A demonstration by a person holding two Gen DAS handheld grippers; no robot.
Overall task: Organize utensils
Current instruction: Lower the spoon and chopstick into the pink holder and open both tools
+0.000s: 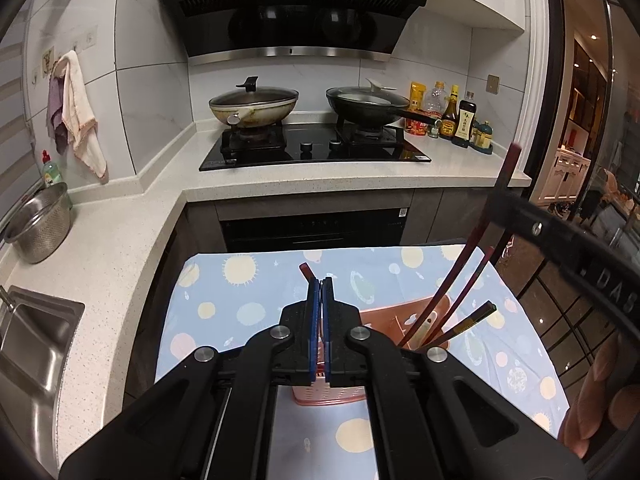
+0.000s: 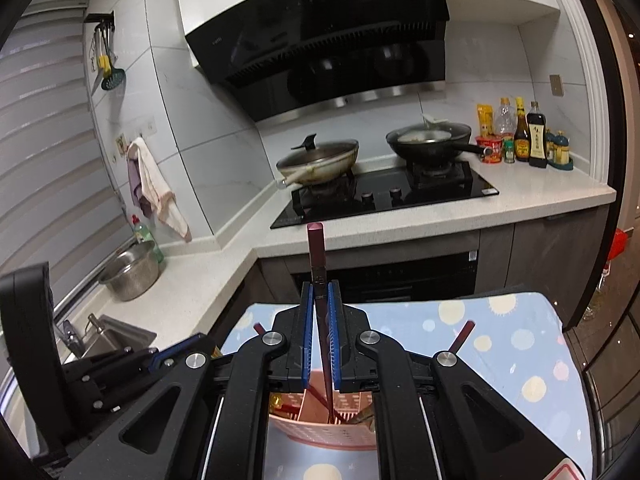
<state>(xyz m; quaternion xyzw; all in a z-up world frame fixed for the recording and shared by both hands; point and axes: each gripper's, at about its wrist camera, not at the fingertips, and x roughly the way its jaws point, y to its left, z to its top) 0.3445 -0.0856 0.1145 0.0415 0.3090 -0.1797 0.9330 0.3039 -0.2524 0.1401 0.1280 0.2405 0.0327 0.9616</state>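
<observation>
The dark red chopstick [image 2: 319,280] stands up in the middle of the right wrist picture, pinched between the blue pads of the right tool [image 2: 320,300], and its low end dips into the pink holder [image 2: 320,424] near the bottom of the frame. It looks thin, stiff and light, with a smooth, shiny skin that may slip, so a hold near the middle, as here, seems best. The pink holder is plastic with small holes in its wall, and it looks light enough to tip. In the left wrist picture, more red chopsticks [image 1: 460,280] and a darker one [image 1: 474,318] lean out of the holder toward the right side. The left tool [image 1: 321,292], in the middle of that picture, is closed tight; a red tip [image 1: 306,270] pokes up just behind it, but I cannot tell if it holds that. The holder sits on a soft blue cloth [image 1: 240,300] with yellow dots that covers the tabletop. Behind is a speckled white counter [image 1: 320,180] with a black stove [image 1: 316,152] and two pans.
</observation>
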